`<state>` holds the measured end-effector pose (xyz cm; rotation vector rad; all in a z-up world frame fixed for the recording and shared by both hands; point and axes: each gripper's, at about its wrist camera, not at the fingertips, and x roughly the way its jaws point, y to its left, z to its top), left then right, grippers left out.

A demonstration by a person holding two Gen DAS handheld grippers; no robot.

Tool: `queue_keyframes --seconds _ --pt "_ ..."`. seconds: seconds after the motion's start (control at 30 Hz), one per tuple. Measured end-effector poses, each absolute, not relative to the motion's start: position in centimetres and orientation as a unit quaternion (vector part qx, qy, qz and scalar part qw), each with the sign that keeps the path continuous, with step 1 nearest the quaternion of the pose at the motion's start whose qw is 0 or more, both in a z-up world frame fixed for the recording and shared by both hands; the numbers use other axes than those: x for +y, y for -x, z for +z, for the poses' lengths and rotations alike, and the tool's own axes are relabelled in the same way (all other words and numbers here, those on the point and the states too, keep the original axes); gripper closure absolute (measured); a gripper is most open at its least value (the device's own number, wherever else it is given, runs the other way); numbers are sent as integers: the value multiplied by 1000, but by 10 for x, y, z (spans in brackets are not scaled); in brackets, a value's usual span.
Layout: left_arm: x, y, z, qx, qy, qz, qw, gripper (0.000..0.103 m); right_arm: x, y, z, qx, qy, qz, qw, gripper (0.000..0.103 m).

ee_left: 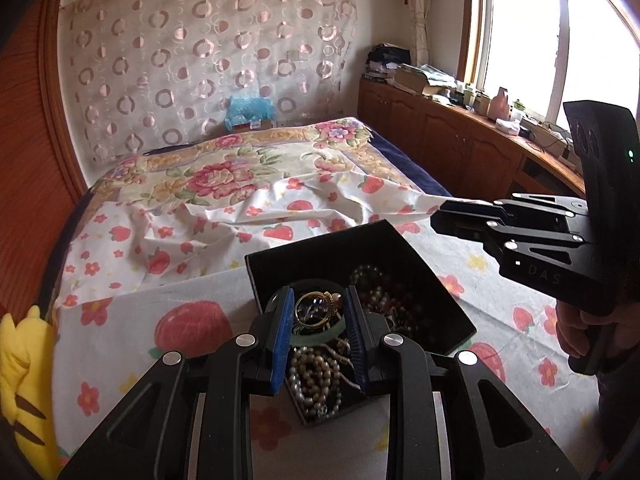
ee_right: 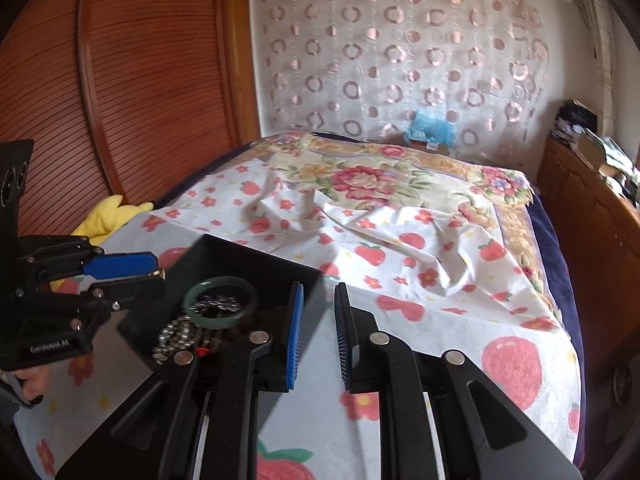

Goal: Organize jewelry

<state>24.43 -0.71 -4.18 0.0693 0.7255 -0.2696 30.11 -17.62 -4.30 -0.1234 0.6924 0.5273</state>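
Matt black box [ee_left: 400, 248], glossy pearls [ee_left: 312, 376], cotton sheet [ee_left: 160, 320]

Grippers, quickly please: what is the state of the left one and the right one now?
Left gripper: open, holding nothing, over the black jewelry box.
Right gripper: open, holding nothing, beside the box.

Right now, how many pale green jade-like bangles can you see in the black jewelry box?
1. The pale green bangle lies on the tangled pearl strands in the black box, between the left gripper's fingers. Others may be buried.
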Motion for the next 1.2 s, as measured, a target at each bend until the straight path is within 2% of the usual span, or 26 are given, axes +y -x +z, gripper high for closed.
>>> queue_keyframes --seconds 0.7,0.77,0.83,0.9,0.93,1.0,1.07,1.2 --pt "-42 -292 -50 371 -34 -142 917 78 -188 -313 -57 340 62 231 910 85" --pt "-43 -292 -50 369 -35 -139 918 59 -189 -313 -57 341 62 231 909 85" --pt "-43 -291 -50 365 -35 -133 921 58 -189 -313 -57 340 62 231 909 85" --pt "-39 -289 -49 363 -33 -129 922 52 -189 -313 -56 340 62 231 909 85" --pt "-35 -287 -48 359 -29 -125 925 44 -189 -313 -56 340 62 231 910 85" --pt "-26 -281 -46 353 -25 -117 928 37 -188 -314 -57 339 63 232 910 85" --pt "-19 -278 -45 350 -25 -103 931 24 -187 -314 -57 338 63 231 910 85" --pt "-2 -269 -43 343 -13 -81 936 10 -182 -311 -57 336 63 227 912 85"
